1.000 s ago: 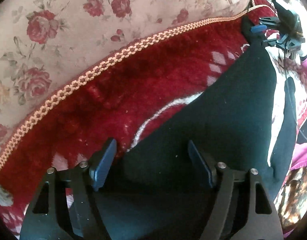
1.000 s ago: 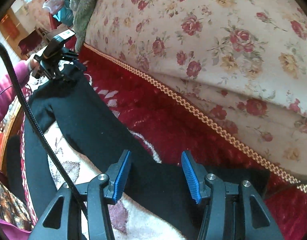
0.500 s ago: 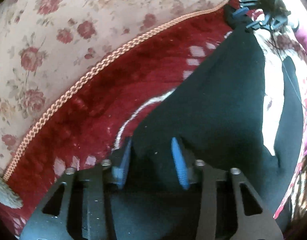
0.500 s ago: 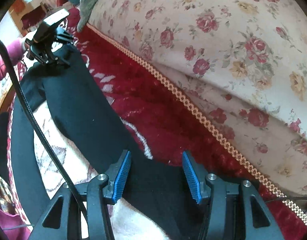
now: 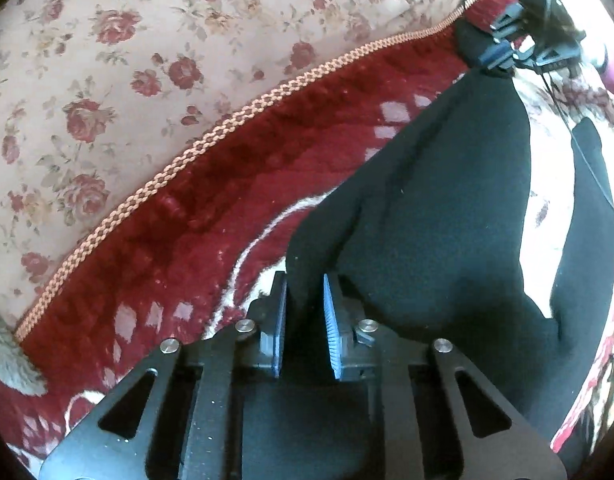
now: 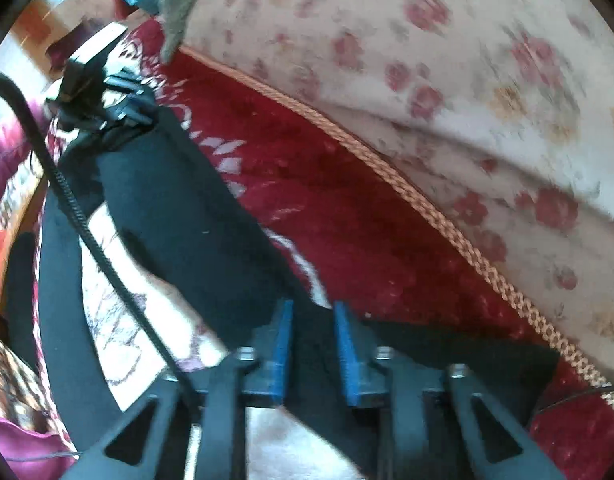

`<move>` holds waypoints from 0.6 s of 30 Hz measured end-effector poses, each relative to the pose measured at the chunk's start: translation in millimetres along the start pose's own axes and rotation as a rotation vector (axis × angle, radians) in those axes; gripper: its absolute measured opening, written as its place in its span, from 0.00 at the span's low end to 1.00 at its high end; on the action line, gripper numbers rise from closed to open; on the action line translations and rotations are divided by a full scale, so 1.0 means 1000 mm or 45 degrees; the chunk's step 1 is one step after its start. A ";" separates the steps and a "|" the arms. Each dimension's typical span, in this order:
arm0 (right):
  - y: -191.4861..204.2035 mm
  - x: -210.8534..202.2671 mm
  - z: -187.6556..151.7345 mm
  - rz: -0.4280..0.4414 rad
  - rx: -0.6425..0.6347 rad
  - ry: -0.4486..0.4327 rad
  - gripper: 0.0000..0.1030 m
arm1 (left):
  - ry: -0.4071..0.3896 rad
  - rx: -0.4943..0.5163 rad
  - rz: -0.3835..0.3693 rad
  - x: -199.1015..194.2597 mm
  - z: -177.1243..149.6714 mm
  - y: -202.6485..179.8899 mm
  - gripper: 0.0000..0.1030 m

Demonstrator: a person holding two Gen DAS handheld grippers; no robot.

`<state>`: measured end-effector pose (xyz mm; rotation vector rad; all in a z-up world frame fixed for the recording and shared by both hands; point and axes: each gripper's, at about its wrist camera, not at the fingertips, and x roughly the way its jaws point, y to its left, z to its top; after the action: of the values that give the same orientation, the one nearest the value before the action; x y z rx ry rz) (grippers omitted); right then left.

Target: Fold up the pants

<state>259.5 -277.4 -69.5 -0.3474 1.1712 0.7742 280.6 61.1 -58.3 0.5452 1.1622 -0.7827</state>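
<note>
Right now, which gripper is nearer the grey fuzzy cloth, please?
Left. The left gripper is beside the grey fuzzy cloth; the right gripper grips the pants far from it.

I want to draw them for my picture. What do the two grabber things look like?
Each hand-held gripper, left and right, has a black frame with triangle-shaped holes, round silver bolts, and two blue ridged pads. A black ribbed cable runs beside the right one. A pink sleeve shows behind the left.
</note>
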 end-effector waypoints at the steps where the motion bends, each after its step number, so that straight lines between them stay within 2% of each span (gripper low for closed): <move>1: 0.004 -0.001 -0.001 -0.027 -0.008 0.003 0.10 | -0.011 -0.003 0.013 -0.003 -0.003 -0.002 0.14; 5: 0.023 -0.020 -0.003 -0.092 -0.021 -0.054 0.04 | -0.070 -0.029 0.021 -0.018 -0.010 -0.007 0.12; 13: 0.075 -0.078 -0.029 -0.190 -0.035 -0.213 0.04 | -0.238 -0.077 0.033 -0.079 -0.040 -0.029 0.12; 18: 0.116 -0.105 -0.055 -0.203 -0.014 -0.268 0.04 | -0.343 -0.073 0.047 -0.118 -0.066 -0.070 0.12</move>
<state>121.8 -268.6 22.5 -0.3548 0.9304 0.6613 164.3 96.8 33.2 0.3989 0.9202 -0.7630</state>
